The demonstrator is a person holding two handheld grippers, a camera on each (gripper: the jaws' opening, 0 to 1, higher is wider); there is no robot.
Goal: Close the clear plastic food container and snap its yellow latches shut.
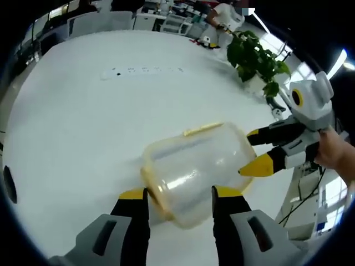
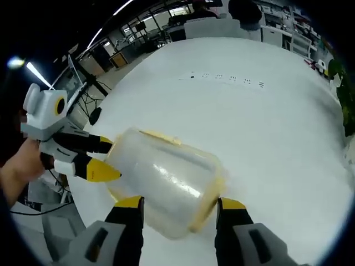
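The clear plastic food container lies tilted on its side over the white table. Its lid has a yellow rim, and one yellow latch lies along its top edge. My left gripper has its jaws wide apart, shut against both sides of the container's near end. My right gripper comes in from the right, with its yellow tips on the far end. In the right gripper view the container sits between my right gripper's jaws, and the left gripper touches it from the left.
A potted green plant stands at the table's far right edge. A row of small dark marks runs across the far part of the table. A person's hand holds the right gripper. Chairs and desks stand beyond the table.
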